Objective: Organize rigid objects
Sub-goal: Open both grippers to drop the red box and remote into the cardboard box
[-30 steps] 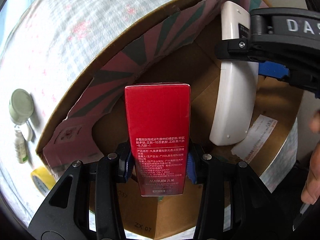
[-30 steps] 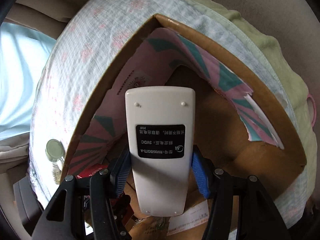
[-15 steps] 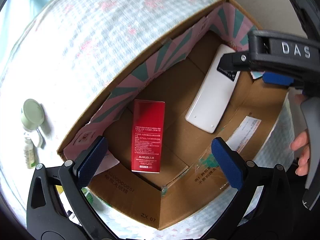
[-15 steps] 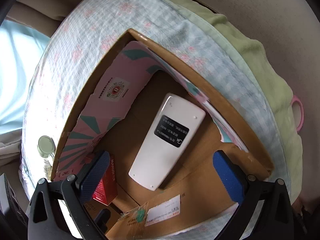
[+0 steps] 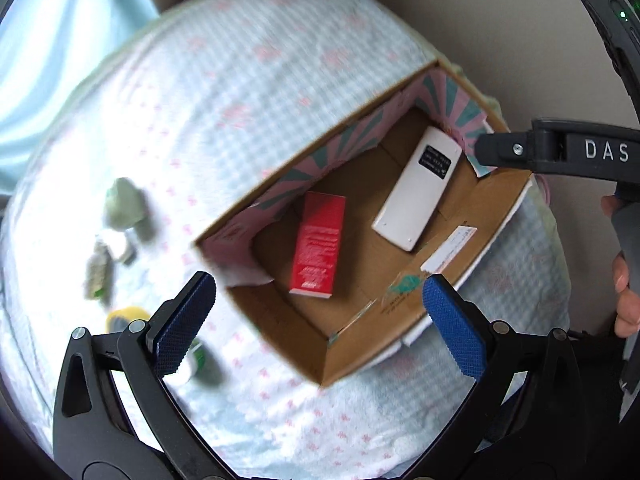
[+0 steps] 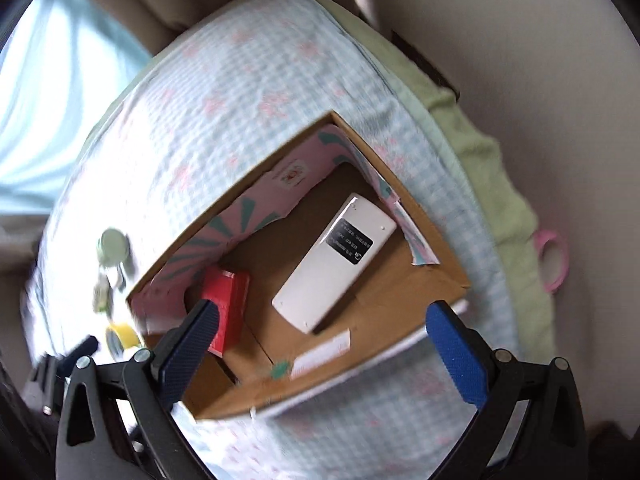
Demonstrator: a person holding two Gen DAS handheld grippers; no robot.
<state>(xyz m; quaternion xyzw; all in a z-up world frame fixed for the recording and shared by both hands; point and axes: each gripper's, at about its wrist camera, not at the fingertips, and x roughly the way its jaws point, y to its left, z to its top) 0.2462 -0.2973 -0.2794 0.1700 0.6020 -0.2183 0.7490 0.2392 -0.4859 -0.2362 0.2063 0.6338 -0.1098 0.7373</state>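
Observation:
An open cardboard box (image 5: 360, 332) (image 6: 452, 276) sits on a bed with a light blue checked cover. Inside it lie a red carton (image 5: 318, 246) (image 6: 228, 300) and a white remote control (image 5: 418, 194) (image 6: 336, 272), face down, apart from each other. My left gripper (image 5: 320, 324) is open and empty, raised above the near edge of the box. My right gripper (image 6: 320, 344) is open and empty, also above the box's near side. The right gripper's black body shows at the right of the left wrist view (image 5: 560, 152).
On the bed left of the box lie a pale green round lid (image 5: 124, 204) (image 6: 114, 244), a small bottle (image 5: 98, 270), a yellow tape roll (image 5: 126, 316) (image 6: 122, 336) and a green-and-white item (image 5: 196, 360). A pink ring (image 6: 552, 260) lies on the green blanket at right.
Both grippers opened, left the red carton and the remote lying in the box, then pulled back and up away from it.

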